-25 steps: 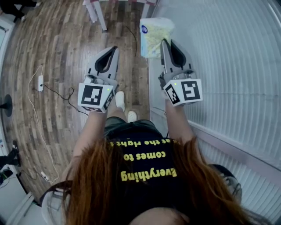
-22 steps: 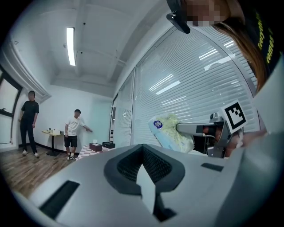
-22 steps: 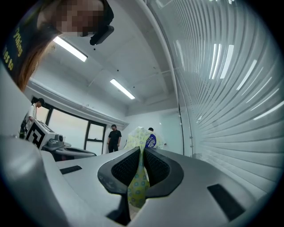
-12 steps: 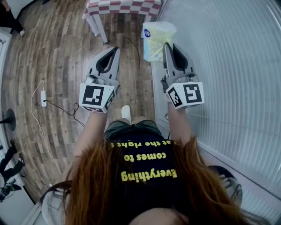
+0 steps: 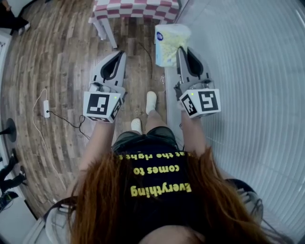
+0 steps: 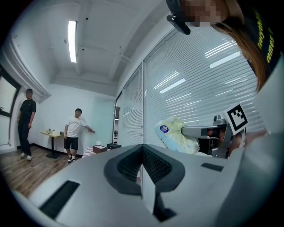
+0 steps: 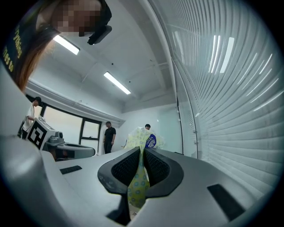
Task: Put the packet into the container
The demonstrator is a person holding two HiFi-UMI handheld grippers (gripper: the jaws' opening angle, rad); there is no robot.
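With the right gripper (image 5: 180, 48) pinching only the thin edge of the packet (image 5: 170, 40) at the head view's top centre, and the left gripper (image 5: 121, 54) closed on nothing, I'd carry it gently with a firm squeeze, since no container shows here.

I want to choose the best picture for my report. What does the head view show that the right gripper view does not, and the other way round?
Only the head view: the wooden floor, the checkered table and the person's shoes. Only the right gripper view: the ceiling lights, two people standing far off, and the jaws closed on the edge of the packet. Both: the packet, the right gripper, the left gripper and the blinds.
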